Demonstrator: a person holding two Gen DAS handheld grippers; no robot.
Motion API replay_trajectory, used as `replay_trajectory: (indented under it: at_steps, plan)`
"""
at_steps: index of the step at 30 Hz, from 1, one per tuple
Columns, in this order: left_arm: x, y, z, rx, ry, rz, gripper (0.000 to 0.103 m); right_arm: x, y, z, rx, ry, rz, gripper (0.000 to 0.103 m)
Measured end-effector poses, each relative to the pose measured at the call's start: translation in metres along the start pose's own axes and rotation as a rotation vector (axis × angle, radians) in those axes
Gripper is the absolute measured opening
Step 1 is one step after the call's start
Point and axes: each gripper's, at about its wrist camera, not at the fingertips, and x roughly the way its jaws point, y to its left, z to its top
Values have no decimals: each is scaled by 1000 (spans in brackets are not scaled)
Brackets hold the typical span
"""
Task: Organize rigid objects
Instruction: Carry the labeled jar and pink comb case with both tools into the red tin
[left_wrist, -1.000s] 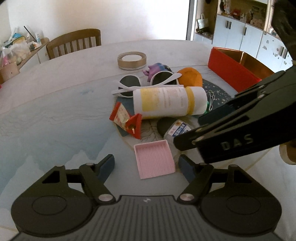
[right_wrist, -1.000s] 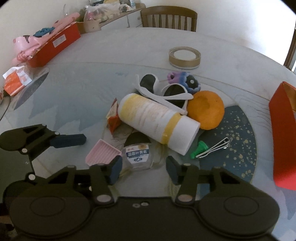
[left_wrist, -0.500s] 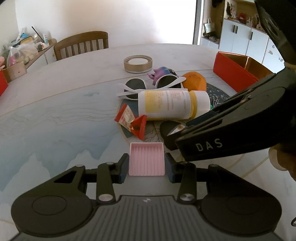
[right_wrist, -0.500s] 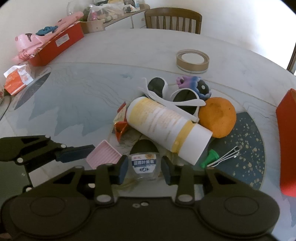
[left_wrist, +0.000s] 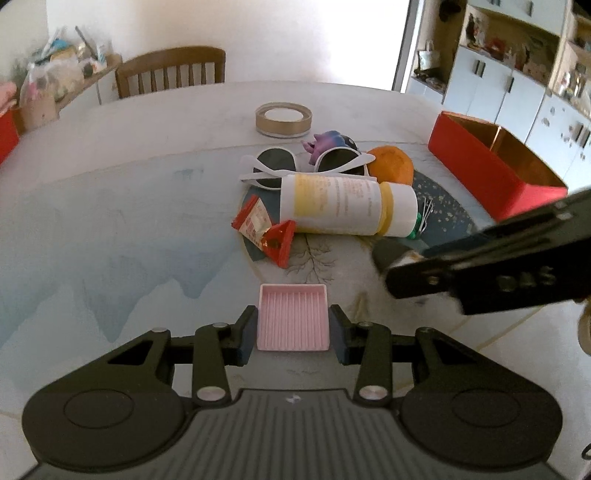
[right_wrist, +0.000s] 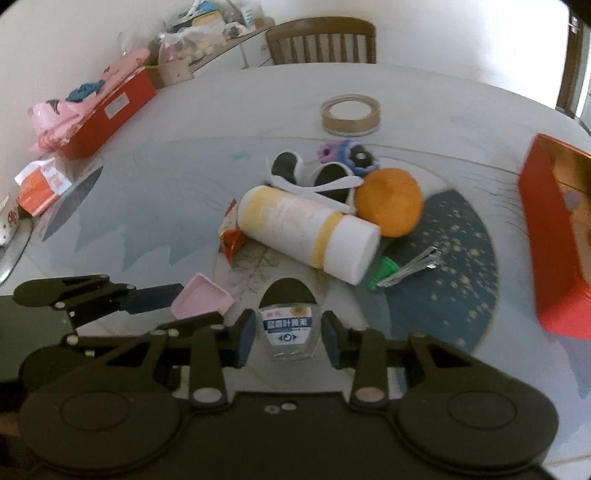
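A small pink ridged tray (left_wrist: 292, 317) sits between the pads of my left gripper (left_wrist: 292, 326), which is shut on its two sides just above the table. My right gripper (right_wrist: 288, 339) is shut on a small clear bottle (right_wrist: 289, 325) with a black cap and a blue label. In the right wrist view the tray (right_wrist: 202, 300) hangs tilted at one of the left gripper's fingers (right_wrist: 155, 301). The right gripper's black body (left_wrist: 498, 273) crosses the left wrist view and hides the small bottle there. A pile lies beyond: a big white and yellow bottle (right_wrist: 306, 229), white sunglasses (left_wrist: 280, 166), an orange ball (right_wrist: 391, 206).
An open red box (left_wrist: 491, 166) stands at the right. A tape roll (left_wrist: 283, 120), a purple toy (left_wrist: 328, 142), red snack packets (left_wrist: 266, 232) and a green clip with hairpins (right_wrist: 402, 266) lie around the pile. A wooden chair (left_wrist: 170, 70) stands behind the table.
My left jaws closed from wide apart onto the pink tray. My right jaws closed onto the small bottle, and the bottle then came away from the pile with the gripper.
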Motion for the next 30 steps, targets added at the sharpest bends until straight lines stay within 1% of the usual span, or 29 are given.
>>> replay_trajectory:
  at_steps: [6,9,14,18,25,30]
  plan:
    - [-8,5,9,-47,-7,-6,40,-25,-17,-4,63,-29,-23,38]
    - [-15,1,16,-51,-23,-7,40,-35,-25,-7,84,-46,-45,38]
    - [-26,-9,31,-41,-57,-31,40,-53,-38,-3,110,-85,-69,38]
    - [-34,-21,48,-31,-90,-53,40,-68,-50,3,126,-122,-87,38]
    - [-35,-35,83,-77,-121,-84,40,-92,-83,14,154,-195,-139,38]
    - [-34,-60,107,-62,-152,-114,40,-105,-112,20,163,-228,-182,38]
